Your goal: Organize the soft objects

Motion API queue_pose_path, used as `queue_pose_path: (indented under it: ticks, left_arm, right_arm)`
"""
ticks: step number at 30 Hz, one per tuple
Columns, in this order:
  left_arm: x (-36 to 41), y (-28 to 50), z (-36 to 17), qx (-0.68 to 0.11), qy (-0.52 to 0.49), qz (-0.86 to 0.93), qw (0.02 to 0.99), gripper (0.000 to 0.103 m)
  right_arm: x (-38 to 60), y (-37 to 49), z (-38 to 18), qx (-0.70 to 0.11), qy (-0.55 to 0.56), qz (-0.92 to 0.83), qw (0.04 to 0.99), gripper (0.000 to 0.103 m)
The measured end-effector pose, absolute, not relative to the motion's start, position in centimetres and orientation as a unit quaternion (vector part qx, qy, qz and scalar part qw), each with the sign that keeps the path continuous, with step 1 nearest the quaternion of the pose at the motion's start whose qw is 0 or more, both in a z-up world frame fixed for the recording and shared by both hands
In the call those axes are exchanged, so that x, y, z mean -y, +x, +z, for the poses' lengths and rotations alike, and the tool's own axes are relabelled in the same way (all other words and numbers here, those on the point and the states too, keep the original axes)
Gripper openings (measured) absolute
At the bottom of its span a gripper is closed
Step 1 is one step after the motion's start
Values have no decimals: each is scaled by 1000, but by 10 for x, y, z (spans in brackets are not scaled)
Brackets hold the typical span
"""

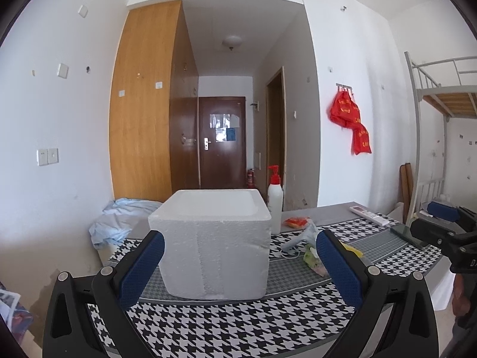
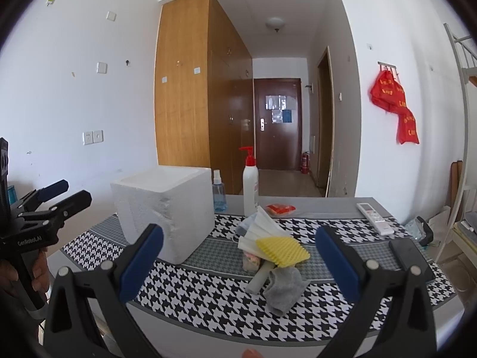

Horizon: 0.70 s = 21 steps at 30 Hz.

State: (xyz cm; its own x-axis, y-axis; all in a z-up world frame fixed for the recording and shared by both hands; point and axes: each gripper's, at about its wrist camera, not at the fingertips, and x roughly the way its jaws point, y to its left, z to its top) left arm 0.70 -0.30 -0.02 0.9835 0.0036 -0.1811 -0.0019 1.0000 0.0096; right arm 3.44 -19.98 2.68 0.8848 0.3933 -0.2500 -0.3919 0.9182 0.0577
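A white foam box [image 1: 213, 243] stands open-topped on the houndstooth table; it also shows in the right wrist view [image 2: 164, 211]. My left gripper [image 1: 238, 264] is open and empty, just in front of the box. A pile of soft things lies right of the box: a yellow ridged sponge [image 2: 283, 250], white face masks [image 2: 262, 226], a grey sock [image 2: 284, 289] and a pale packet [image 2: 252, 261]. My right gripper [image 2: 238, 259] is open and empty, a little short of the pile.
A red-pump lotion bottle [image 2: 250, 185] and a blue spray bottle [image 2: 219, 192] stand behind the box. A red packet [image 2: 280, 208], a white remote [image 2: 375, 217] and a dark phone [image 2: 410, 256] lie on the table [image 2: 208, 313]. A blue cloth [image 1: 119, 220] lies at the left.
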Motion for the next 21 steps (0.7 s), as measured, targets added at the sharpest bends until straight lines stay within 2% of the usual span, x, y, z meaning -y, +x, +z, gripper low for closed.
queue_pose_path:
  ticks: [21]
  left_arm:
    - [4, 7, 2, -90, 4, 3, 996, 102]
  right_arm:
    - [205, 38, 26, -137, 20, 211, 968, 103]
